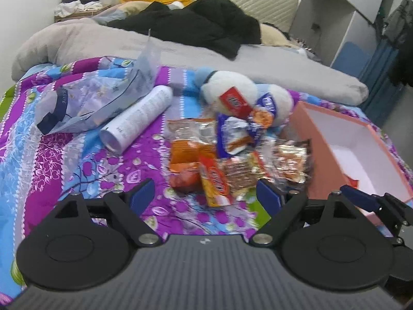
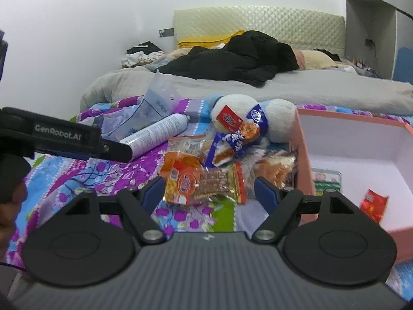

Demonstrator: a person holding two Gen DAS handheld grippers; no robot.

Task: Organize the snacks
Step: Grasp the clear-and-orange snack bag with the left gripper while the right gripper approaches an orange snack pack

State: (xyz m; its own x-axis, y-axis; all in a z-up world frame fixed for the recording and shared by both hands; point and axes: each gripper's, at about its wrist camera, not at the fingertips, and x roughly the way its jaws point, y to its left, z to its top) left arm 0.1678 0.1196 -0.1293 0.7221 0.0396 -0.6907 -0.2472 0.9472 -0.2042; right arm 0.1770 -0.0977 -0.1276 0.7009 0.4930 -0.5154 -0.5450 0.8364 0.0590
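I hold my left gripper [image 1: 207,193] above the flowered quilt [image 1: 85,160] with its blue pads spread wide and nothing between them; the near edge of the snack pile [image 1: 227,152] lies just ahead of the tips. My right gripper [image 2: 210,193] hangs beside it, jaws likewise wide apart and empty, pointing at the same heap. The snacks lie loose on the quilt: a yellow and orange packet [image 2: 180,183] nearest me, a brown bar in clear wrap [image 2: 219,182] touching it, orange bags behind, and blue and white wrappers [image 2: 227,144] leaning up against a white plush toy [image 2: 232,108], which also has a red packet [image 2: 228,121] resting on it. To the right of the pile, touching its edge, sits the pink box [image 2: 300,152] with a white inside; a red packet [image 2: 374,204] and a green and white one [image 2: 326,179] already lie on its floor. To the left of the snacks a white spray can [image 1: 139,118] lies on its side, and beyond it a crumpled clear plastic bag [image 1: 98,95] (printing on both is too blurred to read). Farther back a grey duvet [image 1: 180,49] covers the bed, with a black garment [image 1: 206,23] heaped on it.
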